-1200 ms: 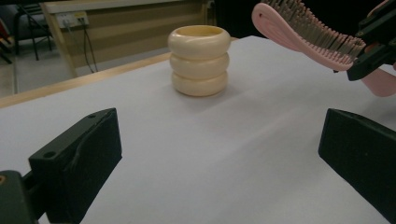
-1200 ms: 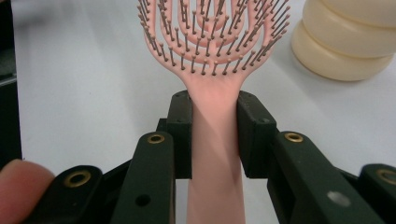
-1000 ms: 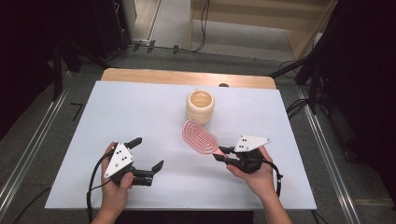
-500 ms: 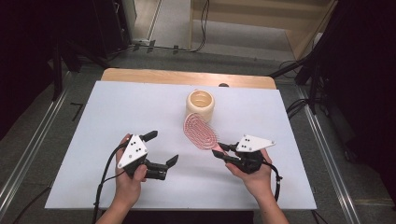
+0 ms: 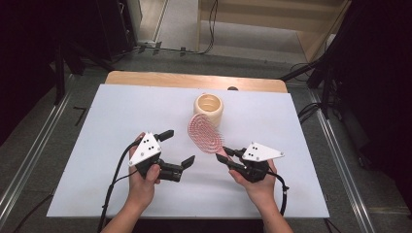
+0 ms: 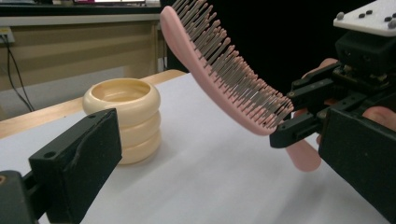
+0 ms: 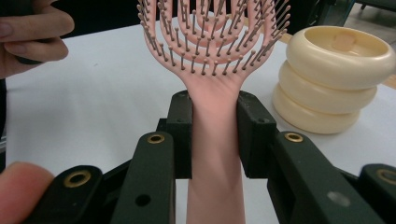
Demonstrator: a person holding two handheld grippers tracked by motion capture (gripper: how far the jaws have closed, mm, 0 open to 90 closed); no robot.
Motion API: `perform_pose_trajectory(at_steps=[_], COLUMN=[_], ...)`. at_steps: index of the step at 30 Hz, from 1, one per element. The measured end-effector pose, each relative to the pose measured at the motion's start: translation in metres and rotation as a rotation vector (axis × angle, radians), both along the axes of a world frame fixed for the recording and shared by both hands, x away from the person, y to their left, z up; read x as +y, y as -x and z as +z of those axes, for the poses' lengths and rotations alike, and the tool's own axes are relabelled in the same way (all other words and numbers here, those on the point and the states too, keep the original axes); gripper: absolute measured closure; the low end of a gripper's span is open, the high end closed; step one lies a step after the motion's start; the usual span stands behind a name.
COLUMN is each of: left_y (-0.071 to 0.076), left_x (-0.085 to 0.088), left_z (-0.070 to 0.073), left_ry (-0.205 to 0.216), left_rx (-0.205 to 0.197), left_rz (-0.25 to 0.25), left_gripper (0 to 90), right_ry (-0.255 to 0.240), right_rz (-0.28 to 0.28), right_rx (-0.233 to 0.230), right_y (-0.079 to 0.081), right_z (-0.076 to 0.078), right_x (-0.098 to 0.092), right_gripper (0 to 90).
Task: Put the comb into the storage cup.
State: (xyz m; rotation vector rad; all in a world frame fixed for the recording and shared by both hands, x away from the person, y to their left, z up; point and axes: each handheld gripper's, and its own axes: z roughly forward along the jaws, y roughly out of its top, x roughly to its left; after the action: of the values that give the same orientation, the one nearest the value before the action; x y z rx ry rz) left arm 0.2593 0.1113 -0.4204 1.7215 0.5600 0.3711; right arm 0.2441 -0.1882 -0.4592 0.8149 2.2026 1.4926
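A pink hairbrush (image 5: 206,134) is held off the white table (image 5: 121,111), its head tilted up and away toward a cream ribbed cup (image 5: 209,108). My right gripper (image 5: 227,156) is shut on the brush's handle; in the right gripper view both pads of the right gripper (image 7: 215,135) press the handle below the brush's neck (image 7: 212,86). My left gripper (image 5: 177,147) is open and empty, just left of the brush. From the left gripper (image 6: 219,158) I see the brush (image 6: 224,70) bristle side down and the cup (image 6: 126,121) behind it.
The cup (image 7: 334,79) stands upright at the table's far middle, just beyond the brush head. The person's left hand (image 7: 32,32) is close on the brush's left. A wooden edge (image 5: 194,80) runs along the table's back, with dark floor and cables around.
The left hand has moved right and slightly up, closing in on the brush with its jaws still open. The right gripper has stayed put, still holding the brush.
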Motion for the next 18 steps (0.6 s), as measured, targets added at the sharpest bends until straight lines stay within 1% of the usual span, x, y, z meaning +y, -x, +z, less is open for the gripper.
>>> perform_pose_trajectory(at_steps=[1,2,5,6,7,8,13,14,15,16,17,18], left_y=[0.000,-0.001,-0.002,-0.004,-0.004,-0.004,-0.006,-0.007,-0.007,-0.008,-0.008,-0.010], left_x=[0.000,-0.002,-0.003,-0.004,-0.004,-0.006,-0.009,-0.010,-0.010,-0.012,-0.012,-0.014], left_z=[0.000,0.001,0.000,0.000,0.000,0.000,0.001,0.002,0.002,0.002,0.002,0.001], left_ry=[0.000,0.000,0.003,0.014,0.014,0.024,0.026,0.032,0.032,0.036,0.036,0.041], left_rx=[0.000,0.003,0.010,0.019,0.019,0.024,0.032,0.036,0.036,0.048,0.048,0.058], left_rz=[0.000,-0.012,-0.016,-0.022,-0.022,-0.028,-0.036,-0.039,-0.039,-0.043,-0.043,-0.041], left_gripper=[0.0,0.0,0.0,0.0,0.0,0.0,0.0,0.0,0.0,0.0,0.0,0.0], right_ry=[-0.006,-0.007,-0.014,-0.016,-0.016,-0.018,-0.034,-0.036,-0.037,-0.041,-0.044,-0.047], right_rz=[0.002,0.002,-0.013,-0.018,-0.018,-0.028,-0.038,-0.042,-0.044,-0.045,-0.049,-0.052], right_rx=[0.004,0.003,-0.010,-0.018,-0.018,-0.024,-0.036,-0.048,-0.051,-0.059,-0.065,-0.072], right_y=[0.000,0.000,0.001,0.002,0.002,0.003,0.004,0.005,0.006,0.006,0.007,0.008], right_z=[0.000,-0.001,-0.002,-0.003,-0.003,-0.003,-0.004,-0.004,-0.004,-0.003,-0.003,-0.003], right_x=[0.001,0.003,0.006,0.007,0.007,0.008,0.011,0.012,0.013,0.013,0.014,0.014], right_gripper=[67.6,67.5,67.6,67.5,67.5,67.6,67.6,67.6,67.6,67.6,67.6,67.6])
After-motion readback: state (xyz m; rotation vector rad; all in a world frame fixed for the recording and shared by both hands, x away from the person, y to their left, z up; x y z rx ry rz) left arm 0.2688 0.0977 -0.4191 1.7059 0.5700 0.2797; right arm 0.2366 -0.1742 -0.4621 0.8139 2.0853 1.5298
